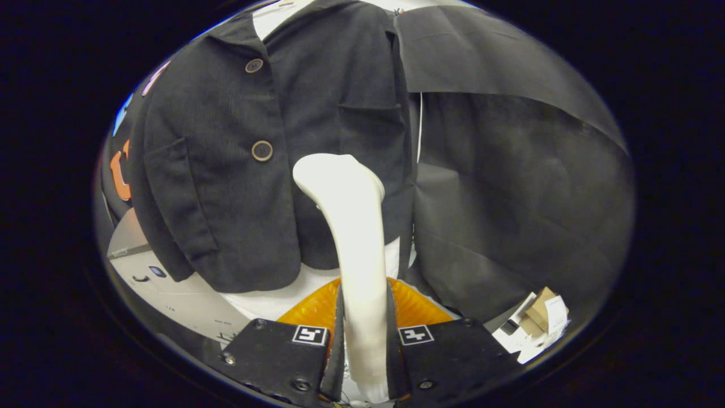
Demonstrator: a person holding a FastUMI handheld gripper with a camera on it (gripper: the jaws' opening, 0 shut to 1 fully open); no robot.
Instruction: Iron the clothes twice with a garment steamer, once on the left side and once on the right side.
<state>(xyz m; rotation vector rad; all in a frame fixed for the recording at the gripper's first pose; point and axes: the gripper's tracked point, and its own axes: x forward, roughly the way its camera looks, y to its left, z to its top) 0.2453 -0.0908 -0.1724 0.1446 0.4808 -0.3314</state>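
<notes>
A dark buttoned jacket (238, 170) hangs upright in front of me, with two round buttons down its front and a pocket on each side. My gripper (365, 334) is shut on the handle of a white garment steamer (354, 238), which rises between the fingers. The steamer's head sits against the jacket's right half, just below the right pocket and right of the lower button. An orange ribbed part (317, 309) of the steamer's base shows behind the fingers.
Black cloth (510, 198) hangs to the right of the jacket. A white surface (170, 294) lies below the jacket on the left. Small cardboard and white boxes (538, 320) lie low on the right.
</notes>
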